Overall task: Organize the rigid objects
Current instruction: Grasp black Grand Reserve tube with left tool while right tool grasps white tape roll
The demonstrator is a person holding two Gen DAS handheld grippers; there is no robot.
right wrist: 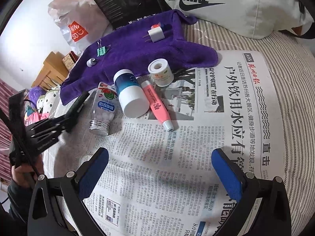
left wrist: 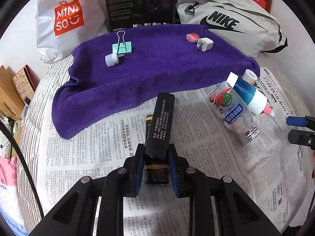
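A: The left gripper is clamping a long black box with gold trim, both blue pads pressing its sides, the box jutting forward over the newspaper.

B: And the right gripper is hanging over the newspaper with its jaws standing wide, nothing between them.

A: Just ahead of it a clear candy bottle, a blue-and-white bottle and a pink tube are lying side by side, close together on the paper, with a white tape roll standing just behind them.

B: The purple towel is carrying four small things: a green binder clip beside a small white cylinder, and well apart from them a white plug adapter next to a pink eraser-like piece.

A: Bags and a black carton are lining the back.
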